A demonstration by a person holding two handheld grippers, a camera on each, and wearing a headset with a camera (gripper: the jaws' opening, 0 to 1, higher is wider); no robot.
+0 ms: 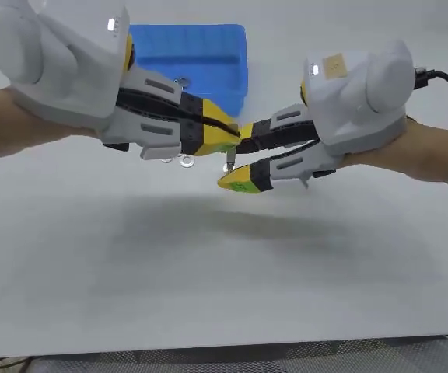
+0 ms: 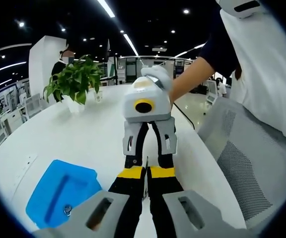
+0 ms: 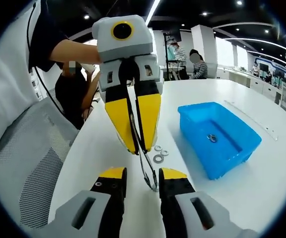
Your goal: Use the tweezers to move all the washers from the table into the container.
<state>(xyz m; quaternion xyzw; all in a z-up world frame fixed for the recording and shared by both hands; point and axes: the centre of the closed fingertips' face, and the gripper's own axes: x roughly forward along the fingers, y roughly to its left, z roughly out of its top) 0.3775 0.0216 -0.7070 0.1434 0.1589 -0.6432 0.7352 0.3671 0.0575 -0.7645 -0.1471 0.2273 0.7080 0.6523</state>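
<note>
- The left tool (image 1: pixel 228 134) reaches in from 9 o'clock in the head view. Its yellow-tipped jaws are clenched on the tweezers (image 3: pixel 142 161), which hang tips-down from them.
- The right tool (image 1: pixel 238 158) comes in from 3 o'clock and meets the left one nose to nose. Its jaws are spread, one above and one below the tweezers' lower end, and a gap shows on each side in the right gripper view.
- Whether the tweezers' tips touch the white surface (image 1: pixel 208 272) cannot be told.
- Three loose washers (image 3: pixel 158 158) lie in a small cluster on the surface. In the head view they sit just beside the tweezers' tips at 9 o'clock, partly under the left tool.
- The blue container (image 1: pixel 238 74) stands on the surface at 12 o'clock from the two tools, near them but apart.
- One washer (image 3: pixel 212 138) already lies on the container's floor.
- In the left gripper view a potted plant (image 2: pixel 76 79) stands far along the surface at 11 o'clock, and a mesh chair (image 2: pixel 242 163) sits at 3 o'clock.
</note>
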